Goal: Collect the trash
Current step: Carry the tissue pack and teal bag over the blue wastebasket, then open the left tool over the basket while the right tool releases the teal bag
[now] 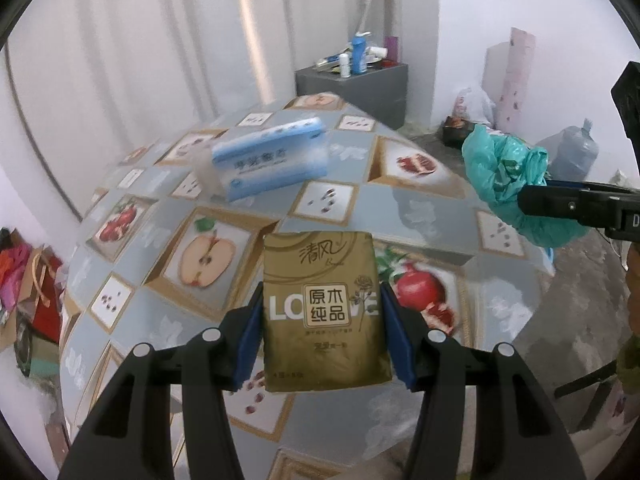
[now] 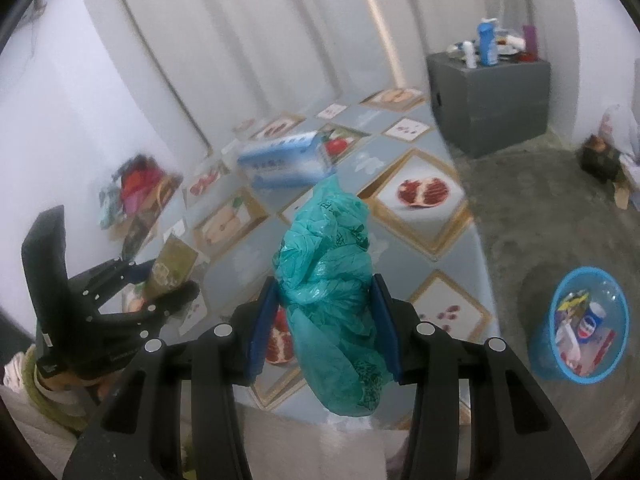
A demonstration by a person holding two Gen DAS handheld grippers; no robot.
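Note:
My left gripper (image 1: 322,316) is shut on a gold tissue packet (image 1: 322,312) and holds it above the fruit-patterned table (image 1: 200,320). It also shows at the left of the right wrist view (image 2: 160,276) with the gold packet (image 2: 172,264). My right gripper (image 2: 326,316) is shut on a crumpled teal plastic bag (image 2: 328,292), held over the table's right side. That bag (image 1: 508,168) and the right gripper's fingers (image 1: 560,200) show at the right of the left wrist view. A blue trash basket (image 2: 580,356) with several bits of trash stands on the floor at the right.
A blue tissue box (image 1: 272,156) lies on the table's far side. A grey cabinet (image 2: 492,96) with bottles stands in the corner. Bags (image 1: 576,152) lie on the floor by the wall. Clutter in bags (image 1: 28,280) sits at the left. White curtains hang behind.

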